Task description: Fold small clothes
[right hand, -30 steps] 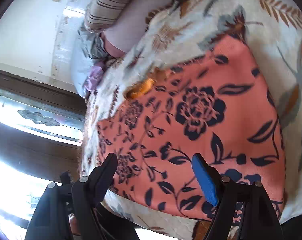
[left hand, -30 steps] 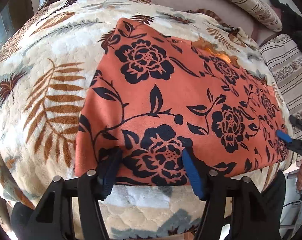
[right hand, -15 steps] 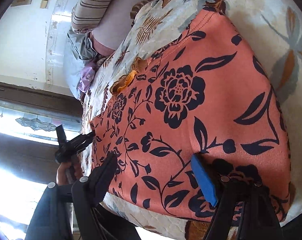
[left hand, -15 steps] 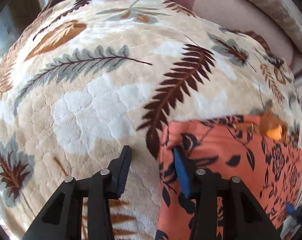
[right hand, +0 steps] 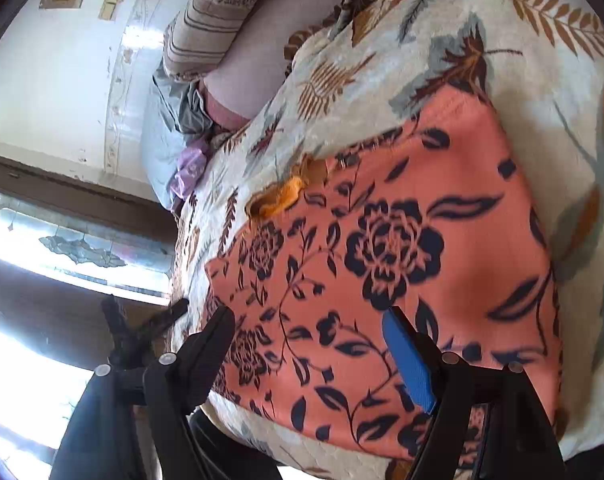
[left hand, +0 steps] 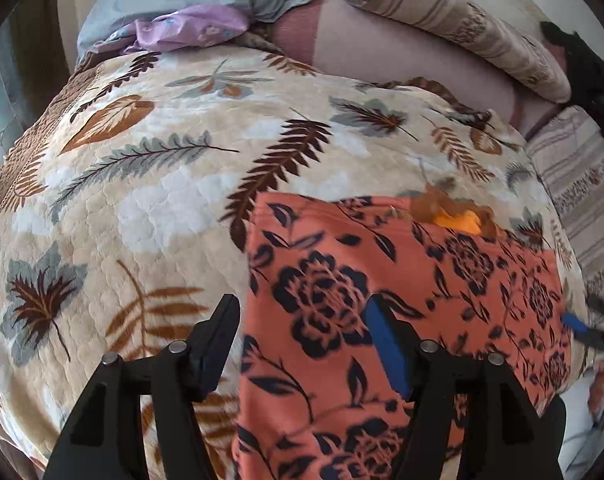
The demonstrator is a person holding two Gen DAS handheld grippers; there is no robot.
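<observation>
Orange floral garment spread flat on leaf-print blanket of bed.
Long axis crosswise, orange-trimmed edge toward pillows. Left tongs and right tongs gaping wide, gripping nothing.

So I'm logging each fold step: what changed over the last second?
The left gripper left the near hem, went to the left edge of the orange black-flowered garment and now straddles it, open. The right gripper hovers open throughout; the garment stays flat.
</observation>
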